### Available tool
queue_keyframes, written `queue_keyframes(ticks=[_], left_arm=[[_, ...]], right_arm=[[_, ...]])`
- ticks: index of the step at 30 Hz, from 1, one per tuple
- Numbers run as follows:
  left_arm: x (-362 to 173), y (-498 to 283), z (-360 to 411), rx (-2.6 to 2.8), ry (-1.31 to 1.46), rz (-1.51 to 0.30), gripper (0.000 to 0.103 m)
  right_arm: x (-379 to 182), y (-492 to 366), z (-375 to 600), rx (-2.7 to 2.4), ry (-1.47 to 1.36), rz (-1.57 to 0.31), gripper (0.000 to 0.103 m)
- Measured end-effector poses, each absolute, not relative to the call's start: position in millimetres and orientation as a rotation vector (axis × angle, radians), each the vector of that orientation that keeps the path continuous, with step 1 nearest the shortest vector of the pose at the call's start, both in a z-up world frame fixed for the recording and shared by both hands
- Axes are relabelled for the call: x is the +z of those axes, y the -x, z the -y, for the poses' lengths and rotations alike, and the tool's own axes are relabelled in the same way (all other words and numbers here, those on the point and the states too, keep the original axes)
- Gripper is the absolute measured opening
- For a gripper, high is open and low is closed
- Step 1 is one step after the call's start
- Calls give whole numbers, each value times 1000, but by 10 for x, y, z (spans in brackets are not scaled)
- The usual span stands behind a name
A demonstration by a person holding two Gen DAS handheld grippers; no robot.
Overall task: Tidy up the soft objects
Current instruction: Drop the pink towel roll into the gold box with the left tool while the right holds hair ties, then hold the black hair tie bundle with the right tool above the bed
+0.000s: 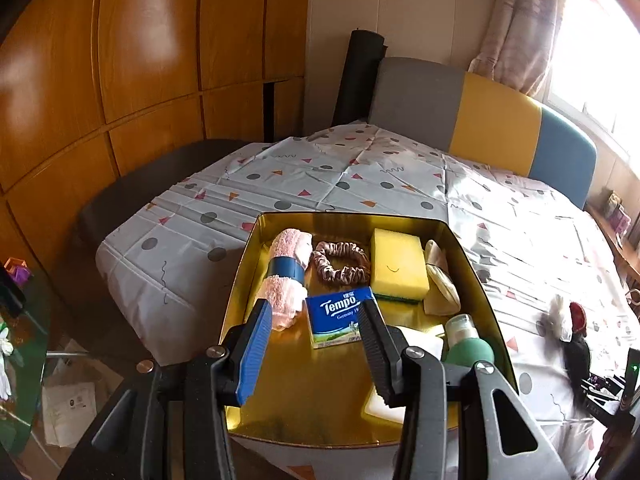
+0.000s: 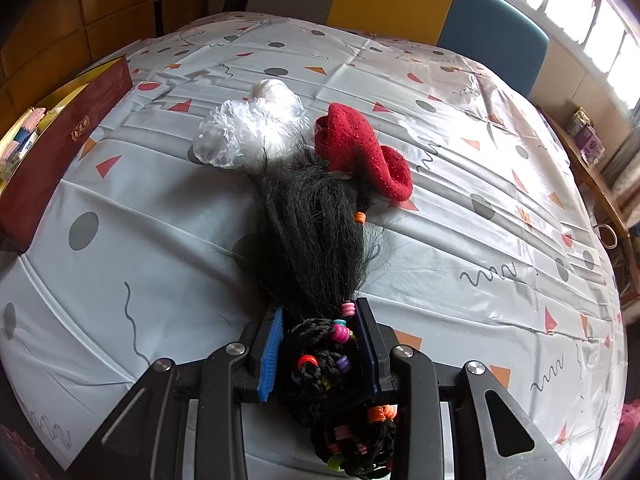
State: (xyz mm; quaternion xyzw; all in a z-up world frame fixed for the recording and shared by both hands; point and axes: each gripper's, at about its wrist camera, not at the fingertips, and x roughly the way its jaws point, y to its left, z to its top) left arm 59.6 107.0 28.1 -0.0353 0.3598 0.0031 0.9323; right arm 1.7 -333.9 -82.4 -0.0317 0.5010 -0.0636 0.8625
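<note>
A black braided wig (image 2: 316,240) is seen stretched along the bed (image 2: 460,184), its long axis running away from the right gripper (image 2: 320,344) toward the headboard (image 2: 420,4). Its beaded braid ends are clamped between the right gripper's jaws, which are drawn close around the bundle, while its far end lies on the sheet beside one red knitted piece (image 2: 366,152) and one crumpled clear plastic cap (image 2: 248,128), both touching the hair.

One gold tin box (image 1: 476,276) is set on the bed to the left of the wig, and its red outer wall is caught at the left edge of the right wrist view. Inside it are counted one rolled pink towel (image 1: 286,276) with a blue band, lying lengthwise toward the headboard, one pink scrunchie (image 1: 340,266), one yellow sponge (image 1: 398,266), one blue tissue pack (image 1: 340,316), one cream cloth piece (image 1: 440,280) and one green bottle (image 1: 466,340). A white item below the bottle is mostly hidden by the gripper.

The left gripper (image 1: 316,340) is held above the near part of the box, its jaws apart with nothing gripped; the tissue pack is merely seen between them, lying on the box floor. A wooden wardrobe (image 1: 140,60) stands left of the bed.
</note>
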Motion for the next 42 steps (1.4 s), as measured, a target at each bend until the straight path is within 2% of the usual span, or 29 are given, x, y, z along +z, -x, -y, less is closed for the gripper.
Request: queue_keyframes(ticks=[30,42], left_arm=[[182,-688,-1068,-22,78,-760,45],[174,-565,-1253,-2,92,-763,45]], right_arm=[[-799,-96,3300,-196,33,-1085,31],[-529,-79,2996,-128,-29,-1039,31]])
